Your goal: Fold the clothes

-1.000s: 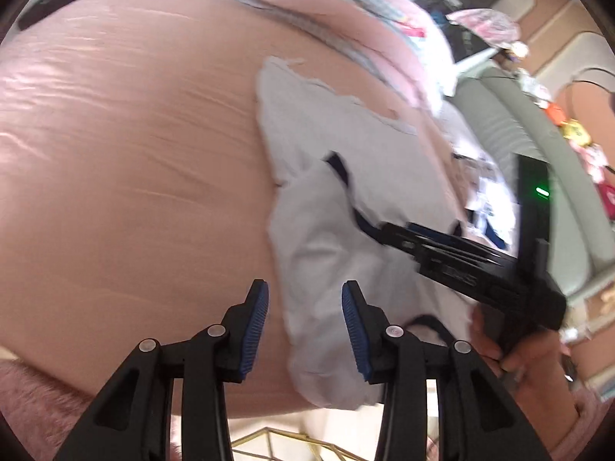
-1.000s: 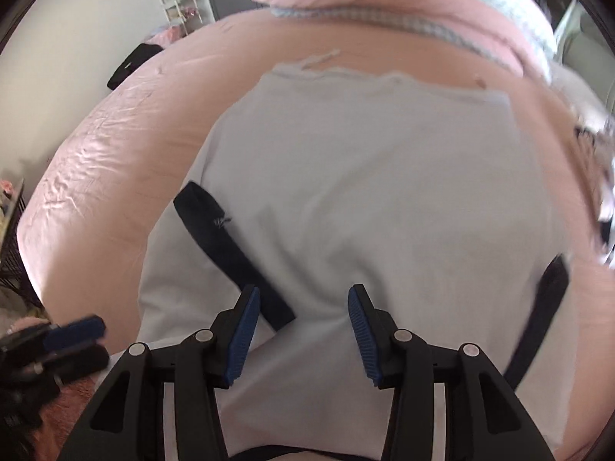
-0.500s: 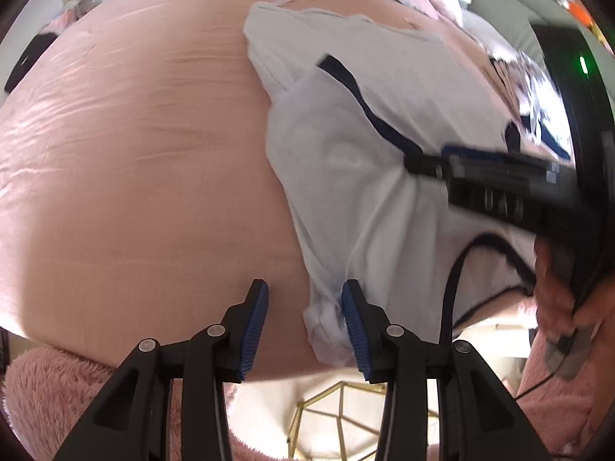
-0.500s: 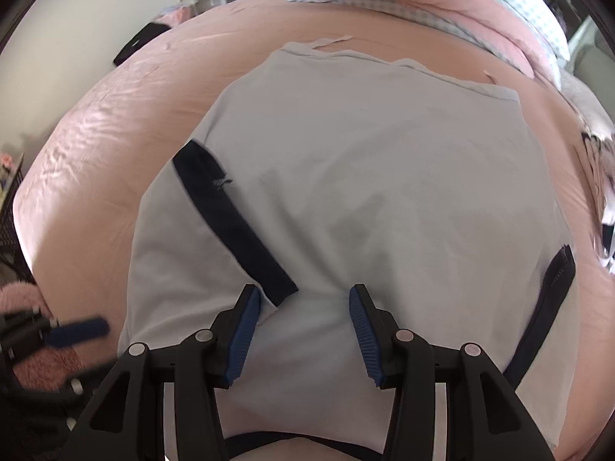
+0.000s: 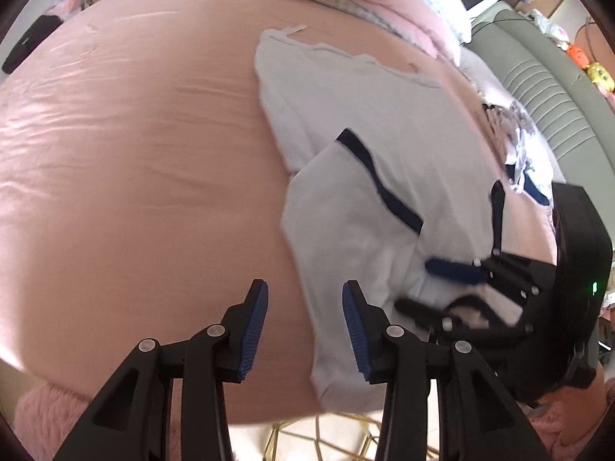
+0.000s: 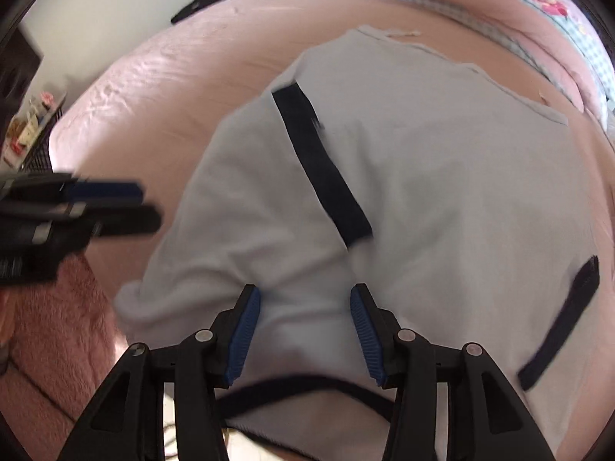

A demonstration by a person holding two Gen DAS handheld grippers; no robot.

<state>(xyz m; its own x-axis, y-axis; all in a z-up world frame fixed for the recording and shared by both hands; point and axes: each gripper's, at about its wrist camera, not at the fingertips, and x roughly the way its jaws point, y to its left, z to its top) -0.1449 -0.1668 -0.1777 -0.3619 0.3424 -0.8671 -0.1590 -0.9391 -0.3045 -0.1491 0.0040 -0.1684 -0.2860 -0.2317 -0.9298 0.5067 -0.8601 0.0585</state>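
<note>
You're early on: white navy-trimmed cotton T-shirt [image 6: 442,192] lies on pink bed sheet [image 5: 134,173] w/ one sleeve folded in, rest unfolded; left tool [image 5: 304,330] & right tool [image 6: 303,330] both open, gripping nothing.

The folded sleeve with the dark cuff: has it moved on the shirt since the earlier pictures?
No. The sleeve lies folded across the shirt as before, cuff at the same spot.

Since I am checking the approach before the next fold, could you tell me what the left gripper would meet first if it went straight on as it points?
Probably the bare pink bed cover: the left gripper points just beside the white shirt, though depth is unclear.
</note>
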